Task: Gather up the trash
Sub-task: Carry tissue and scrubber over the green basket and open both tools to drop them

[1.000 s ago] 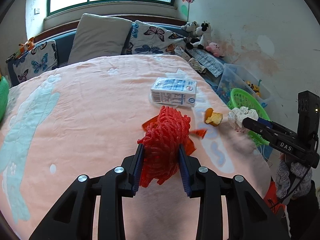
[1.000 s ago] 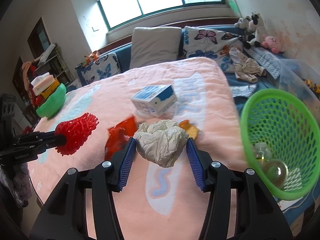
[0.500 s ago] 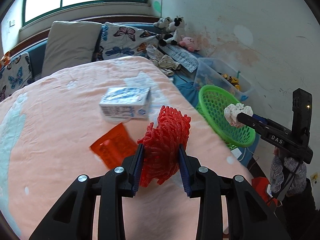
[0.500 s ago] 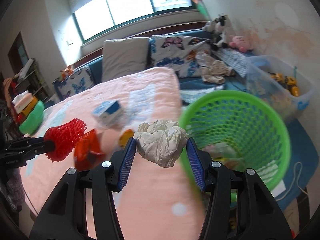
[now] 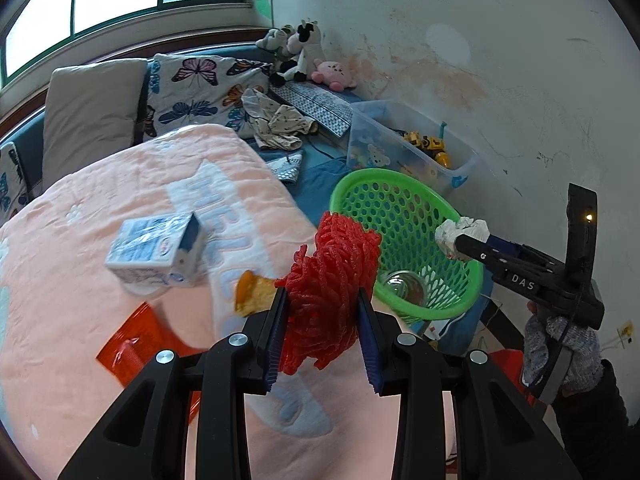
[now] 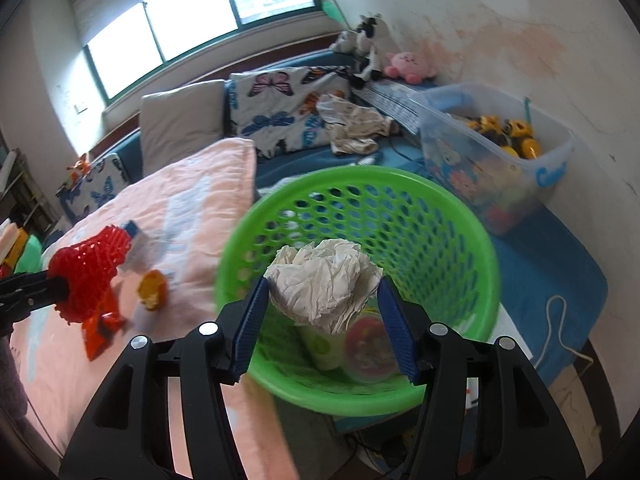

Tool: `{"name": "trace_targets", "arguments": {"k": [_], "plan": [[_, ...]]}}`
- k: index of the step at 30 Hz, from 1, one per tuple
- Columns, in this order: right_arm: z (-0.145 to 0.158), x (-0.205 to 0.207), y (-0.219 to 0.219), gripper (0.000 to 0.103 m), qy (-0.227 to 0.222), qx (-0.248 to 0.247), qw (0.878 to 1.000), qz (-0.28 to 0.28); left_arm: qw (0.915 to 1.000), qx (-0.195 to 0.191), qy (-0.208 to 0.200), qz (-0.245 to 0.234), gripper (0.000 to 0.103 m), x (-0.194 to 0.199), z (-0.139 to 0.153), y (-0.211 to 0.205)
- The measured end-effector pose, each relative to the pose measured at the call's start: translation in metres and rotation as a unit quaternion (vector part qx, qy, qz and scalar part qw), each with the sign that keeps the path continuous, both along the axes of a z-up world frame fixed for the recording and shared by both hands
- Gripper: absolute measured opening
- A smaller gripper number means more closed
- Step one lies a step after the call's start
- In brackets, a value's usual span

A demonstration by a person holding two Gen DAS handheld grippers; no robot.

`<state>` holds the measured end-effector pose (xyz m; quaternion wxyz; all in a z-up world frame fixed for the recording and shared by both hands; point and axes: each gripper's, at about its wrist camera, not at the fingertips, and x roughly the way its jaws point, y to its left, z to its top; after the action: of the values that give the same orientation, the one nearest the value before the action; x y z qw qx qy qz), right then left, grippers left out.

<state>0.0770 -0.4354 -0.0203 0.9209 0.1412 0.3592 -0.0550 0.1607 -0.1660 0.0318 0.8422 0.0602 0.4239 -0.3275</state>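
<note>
Green plastic basket (image 6: 400, 200) sits directly below the right gripper (image 6: 322, 304), whose jaws have just been opening around the crumpled paper wad (image 6: 326, 280). The left gripper (image 5: 322, 316), farther off over the bed, clamps red foam netting (image 5: 336, 272).

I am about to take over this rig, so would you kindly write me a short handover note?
Right tongs: over the green plastic mesh basket, jaws just opening, crumpled white paper ball between them and about to drop.
Left tongs: shut on the red foam net, over the bed edge near the basket.
Done: some cups already lie in the basket.
Left on the peach blanket: blue-white carton, orange wrapper, yellow peel scrap.
</note>
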Motion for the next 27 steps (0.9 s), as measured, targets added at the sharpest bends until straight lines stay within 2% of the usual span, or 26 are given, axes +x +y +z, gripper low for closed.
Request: {"name": "trace_targets", "arguments": {"k": [4, 20, 27], "plan": [[-0.007, -0.004, -0.016, 0.064, 0.004, 0.010, 1.000, -0.016, 0.9999, 0.008, 0.006, -0.013, 0.033, 0.004, -0.005, -0.021], [-0.007, -0.023, -0.031, 0.065, -0.007, 0.025, 0.999, -0.025, 0.9982, 0.023, 0.022, -0.051, 0.033, 0.014, -0.025, -0.098], [-0.007, -0.028, -0.030, 0.066, -0.011, 0.031, 0.999, -0.023, 0.9976, 0.028, 0.038, -0.051, 0.039, 0.016, -0.038, -0.111]]}}
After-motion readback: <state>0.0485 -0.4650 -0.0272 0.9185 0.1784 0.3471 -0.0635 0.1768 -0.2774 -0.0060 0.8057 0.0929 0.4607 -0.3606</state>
